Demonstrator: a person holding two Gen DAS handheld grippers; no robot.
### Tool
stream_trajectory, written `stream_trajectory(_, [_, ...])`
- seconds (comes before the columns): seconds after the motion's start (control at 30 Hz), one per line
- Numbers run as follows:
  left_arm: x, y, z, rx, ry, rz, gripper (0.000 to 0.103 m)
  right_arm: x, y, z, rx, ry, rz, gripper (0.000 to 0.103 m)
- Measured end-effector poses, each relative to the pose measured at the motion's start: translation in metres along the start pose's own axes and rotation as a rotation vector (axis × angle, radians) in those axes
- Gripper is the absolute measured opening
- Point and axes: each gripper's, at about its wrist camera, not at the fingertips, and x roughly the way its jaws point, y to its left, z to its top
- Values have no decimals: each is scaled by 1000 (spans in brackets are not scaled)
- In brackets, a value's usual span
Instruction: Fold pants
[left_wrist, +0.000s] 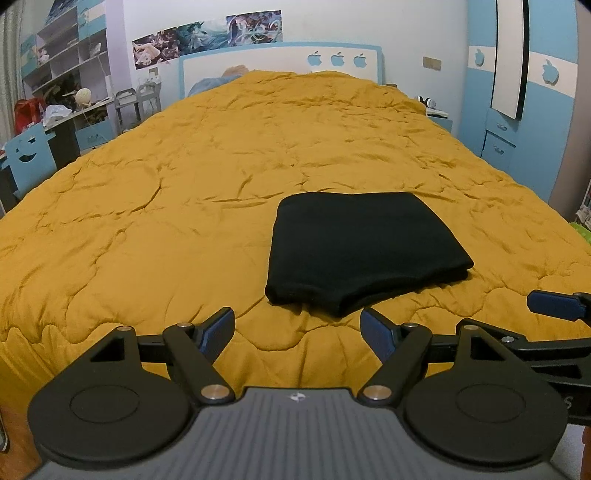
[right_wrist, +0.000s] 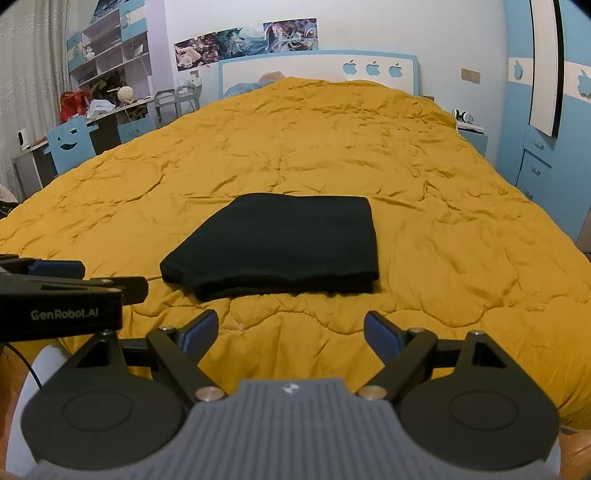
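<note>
The black pants (left_wrist: 364, 249) lie folded into a compact rectangle on the mustard-yellow quilt (left_wrist: 184, 192), near the bed's foot. My left gripper (left_wrist: 297, 321) stands open just short of the bundle's near edge, with nothing between its blue-padded fingers. In the right wrist view the same pants (right_wrist: 280, 245) lie ahead and slightly left, and my right gripper (right_wrist: 290, 323) is open and empty, a little back from them. One blue pad of the right gripper's fingers (left_wrist: 552, 304) shows at the left view's right edge. The left gripper's body (right_wrist: 59, 295) shows at the right view's left edge.
The quilt (right_wrist: 406, 184) covers the whole bed up to a white and blue headboard (right_wrist: 317, 68). A cluttered desk, shelves and a blue chair (right_wrist: 70, 144) stand at the left. A blue wardrobe (right_wrist: 543, 122) and a nightstand (right_wrist: 471, 134) stand at the right.
</note>
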Motion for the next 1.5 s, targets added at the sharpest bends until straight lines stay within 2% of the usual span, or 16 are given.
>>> stream_trajectory(1.5, [0, 0, 0, -16, 2, 2, 90, -3, 0, -2, -2, -21, -5, 82])
